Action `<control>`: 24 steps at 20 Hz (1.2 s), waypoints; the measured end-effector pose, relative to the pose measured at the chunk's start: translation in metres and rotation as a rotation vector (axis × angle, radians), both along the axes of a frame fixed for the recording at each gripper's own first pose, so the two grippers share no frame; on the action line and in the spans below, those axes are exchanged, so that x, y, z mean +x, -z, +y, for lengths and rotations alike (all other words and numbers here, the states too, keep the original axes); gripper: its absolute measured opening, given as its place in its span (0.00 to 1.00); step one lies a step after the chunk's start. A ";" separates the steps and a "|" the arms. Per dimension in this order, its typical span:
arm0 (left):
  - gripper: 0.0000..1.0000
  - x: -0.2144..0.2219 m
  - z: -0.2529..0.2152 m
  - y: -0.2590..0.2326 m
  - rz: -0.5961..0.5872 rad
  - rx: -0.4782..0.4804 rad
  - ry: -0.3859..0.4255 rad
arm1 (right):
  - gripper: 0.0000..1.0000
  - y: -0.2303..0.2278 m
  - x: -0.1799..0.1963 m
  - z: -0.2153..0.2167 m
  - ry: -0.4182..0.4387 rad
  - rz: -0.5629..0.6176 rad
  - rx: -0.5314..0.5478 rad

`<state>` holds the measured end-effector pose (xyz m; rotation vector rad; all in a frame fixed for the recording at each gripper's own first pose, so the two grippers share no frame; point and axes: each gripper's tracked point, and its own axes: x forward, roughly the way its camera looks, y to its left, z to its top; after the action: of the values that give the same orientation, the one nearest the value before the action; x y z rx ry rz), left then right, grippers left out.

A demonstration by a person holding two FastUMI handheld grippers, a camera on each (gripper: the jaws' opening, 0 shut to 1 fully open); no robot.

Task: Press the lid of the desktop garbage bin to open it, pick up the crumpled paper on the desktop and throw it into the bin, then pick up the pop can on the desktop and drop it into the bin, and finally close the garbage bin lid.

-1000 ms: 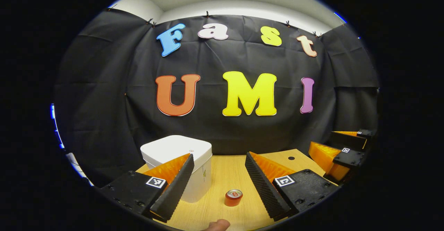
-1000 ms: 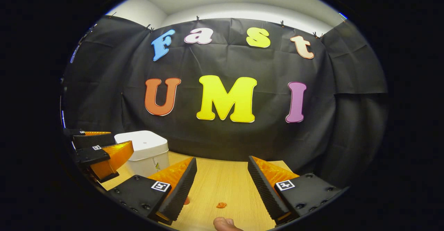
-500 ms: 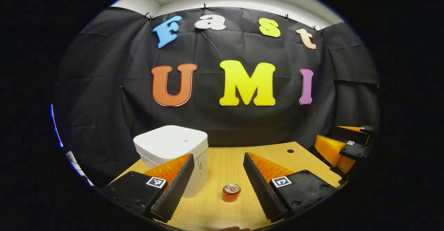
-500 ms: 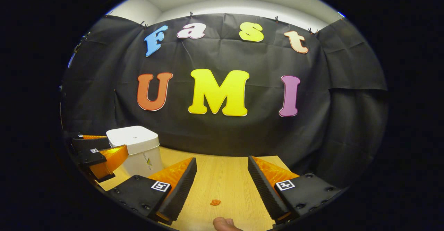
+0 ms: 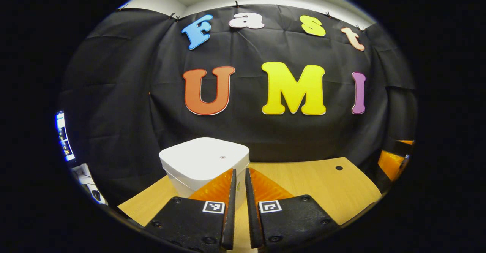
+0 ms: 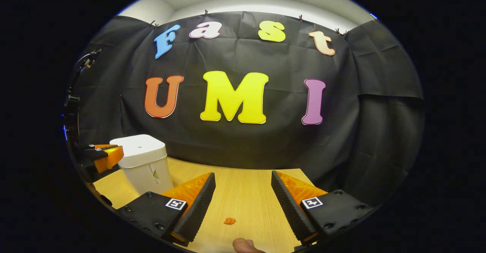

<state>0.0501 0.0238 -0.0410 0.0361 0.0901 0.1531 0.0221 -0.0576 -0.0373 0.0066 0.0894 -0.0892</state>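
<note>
A: The left tongs (image 5: 239, 207) are nearly closed on nothing, aimed at the white bin (image 5: 205, 162) just beyond, lid (image 5: 207, 156) down.

B: The right tongs (image 6: 243, 203) gape wide above the table (image 6: 246, 192), with a small orange paper scrap (image 6: 229, 220) between them. The can, I cannot place.

A: Risk: pressing off-centre could skid the light bin backward instead of popping it open.

The garbage bin (image 5: 197, 169) looks like smooth white plastic with a soft satin sheen, its lid (image 5: 205, 158) faintly glossy. The counter (image 6: 243, 196) is light wood-grain, matt and finely streaked. The crumpled paper (image 6: 229, 220) looks rough and creased. The booth wall (image 6: 360, 105) is matt, wrinkled black cloth.
</note>
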 end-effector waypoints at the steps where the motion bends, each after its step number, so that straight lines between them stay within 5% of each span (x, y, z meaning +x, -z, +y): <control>1: 0.18 0.006 0.007 -0.001 -0.003 0.003 -0.023 | 0.94 -0.001 0.003 -0.001 0.002 0.001 -0.005; 4: 0.03 0.027 0.011 -0.013 -0.021 -0.009 -0.027 | 0.94 -0.001 0.011 -0.002 0.005 0.005 -0.010; 9: 0.03 0.070 0.031 -0.037 -0.048 0.007 -0.095 | 0.94 -0.001 0.029 0.001 0.001 0.022 -0.018; 16: 0.03 0.121 0.052 0.000 0.098 -0.016 -0.140 | 0.94 0.004 0.043 0.000 0.004 0.044 -0.025; 24: 0.03 0.128 0.058 0.023 0.195 -0.029 -0.188 | 0.94 0.017 0.049 -0.003 0.017 0.082 -0.046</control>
<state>0.1777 0.0820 -0.0640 0.0130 0.2905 0.3360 0.0716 -0.0604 -0.0545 -0.0426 0.1694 -0.1088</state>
